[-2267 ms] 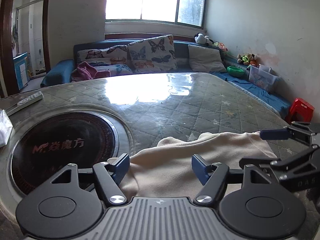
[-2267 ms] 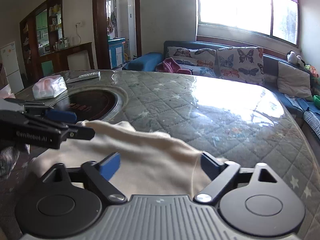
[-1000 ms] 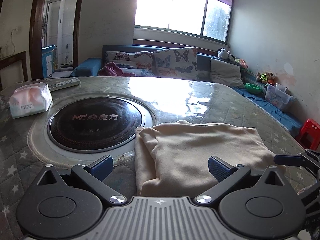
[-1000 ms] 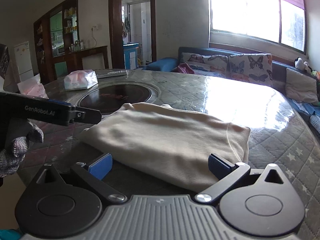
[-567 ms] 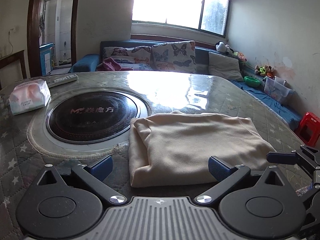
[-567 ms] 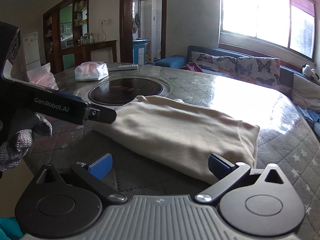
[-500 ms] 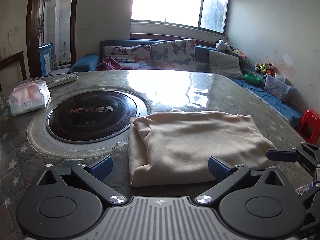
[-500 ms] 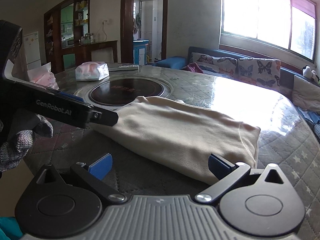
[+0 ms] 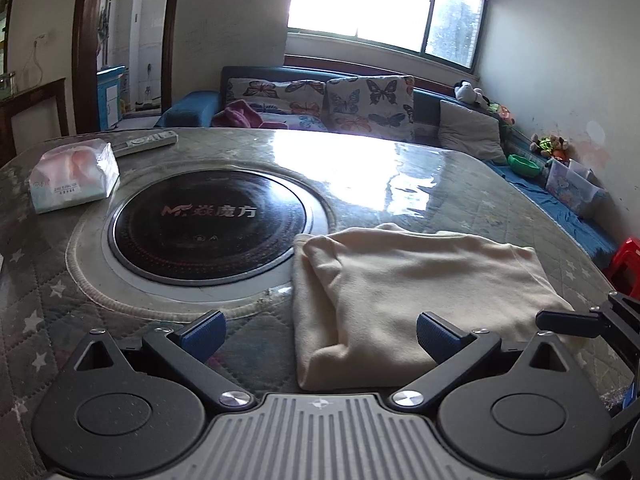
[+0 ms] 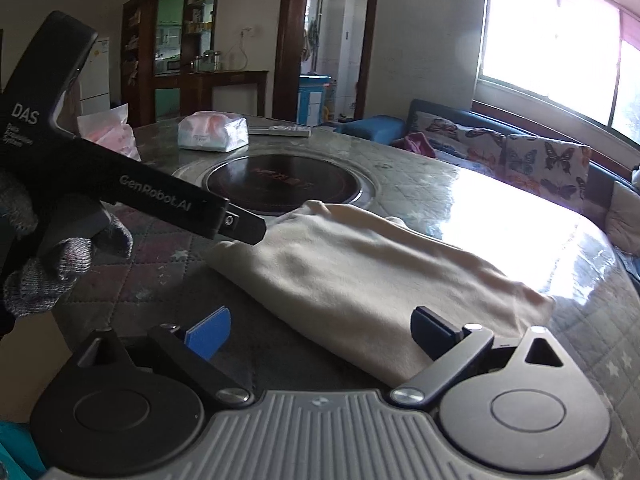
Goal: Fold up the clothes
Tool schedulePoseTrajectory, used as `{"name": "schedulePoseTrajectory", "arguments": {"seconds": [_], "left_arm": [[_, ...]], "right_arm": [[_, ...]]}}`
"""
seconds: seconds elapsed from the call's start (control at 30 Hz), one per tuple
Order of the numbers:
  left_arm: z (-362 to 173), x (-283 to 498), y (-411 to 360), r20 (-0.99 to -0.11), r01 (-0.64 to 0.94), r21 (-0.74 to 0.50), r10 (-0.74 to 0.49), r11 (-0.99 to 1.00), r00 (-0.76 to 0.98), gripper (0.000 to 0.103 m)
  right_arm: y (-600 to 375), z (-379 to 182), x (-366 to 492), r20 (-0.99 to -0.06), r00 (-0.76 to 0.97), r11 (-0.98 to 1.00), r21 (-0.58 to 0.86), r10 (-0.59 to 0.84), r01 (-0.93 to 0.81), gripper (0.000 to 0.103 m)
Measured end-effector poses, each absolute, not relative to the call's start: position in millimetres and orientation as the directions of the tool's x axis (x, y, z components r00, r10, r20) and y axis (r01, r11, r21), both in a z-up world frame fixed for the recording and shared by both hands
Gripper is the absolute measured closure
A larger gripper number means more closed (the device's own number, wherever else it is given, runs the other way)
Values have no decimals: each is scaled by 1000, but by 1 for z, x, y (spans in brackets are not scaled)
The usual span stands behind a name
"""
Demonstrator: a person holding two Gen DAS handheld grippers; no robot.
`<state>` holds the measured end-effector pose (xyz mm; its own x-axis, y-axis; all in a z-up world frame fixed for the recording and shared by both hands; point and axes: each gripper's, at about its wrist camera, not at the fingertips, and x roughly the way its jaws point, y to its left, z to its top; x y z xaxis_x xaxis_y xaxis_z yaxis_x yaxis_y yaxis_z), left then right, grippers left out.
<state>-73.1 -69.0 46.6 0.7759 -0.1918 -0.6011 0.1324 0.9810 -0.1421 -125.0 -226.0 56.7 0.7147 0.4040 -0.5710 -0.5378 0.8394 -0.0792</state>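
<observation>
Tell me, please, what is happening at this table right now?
A person is folding clothes with a handheld gripper in each hand. A cream garment lies folded into a rectangle on the quilted table, beside the round black hotplate. The left gripper and right gripper both have their jaws open and hold nothing, close to the garment's near edge. A tissue pack and a remote sit further back.

Blown-out window (image 9: 384, 12) backlight glares off table (image 9: 400, 168); fisheye-warped edges.

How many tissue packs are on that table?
2: one tissue pack beside the black round cooktop, another pink-white pack at the table's edge, partly hidden behind the left gripper.
</observation>
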Motion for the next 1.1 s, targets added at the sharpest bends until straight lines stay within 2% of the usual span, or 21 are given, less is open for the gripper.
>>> {"name": "schedulePoseTrajectory", "arguments": {"seconds": [0.23,0.43,0.47,0.63,0.7,0.83,0.9,0.93,1.0,1.1], "left_arm": [[44,-63,-63,-613,117,-156,-189,981,767,0],[46,-51,-55,-622,89,-203,-199,975,758,0],[46,-49,-52,-623,81,-220,-204,972,755,0],[47,-39,-42,-625,61,-271,-224,960,748,0],[47,-36,-40,-625,62,-285,-235,956,744,0],[46,-29,-34,-630,57,-338,-270,940,728,0],[44,-27,-31,-628,50,-370,-289,928,722,0],[43,-26,-30,-627,49,-388,-302,920,718,0],[41,-24,-28,-627,39,-422,-322,906,709,0],[39,-22,-27,-628,27,-458,-345,889,698,0]], "right_arm": [[-210,53,-112,-595,683,801,-105,425,-590,10],[-192,52,-106,-604,656,743,-153,451,-652,22],[-188,52,-105,-606,652,731,-163,455,-662,27],[-166,47,-98,-623,629,669,-218,465,-710,35],[-158,44,-94,-631,618,651,-224,470,-725,44],[-146,39,-94,-633,615,611,-270,469,-744,47],[-143,38,-95,-630,625,600,-297,462,-743,58],[-142,37,-95,-628,629,595,-310,458,-742,58],[-140,37,-96,-623,638,587,-331,453,-739,70],[-148,44,-91,-610,637,621,-283,471,-731,83]]}}
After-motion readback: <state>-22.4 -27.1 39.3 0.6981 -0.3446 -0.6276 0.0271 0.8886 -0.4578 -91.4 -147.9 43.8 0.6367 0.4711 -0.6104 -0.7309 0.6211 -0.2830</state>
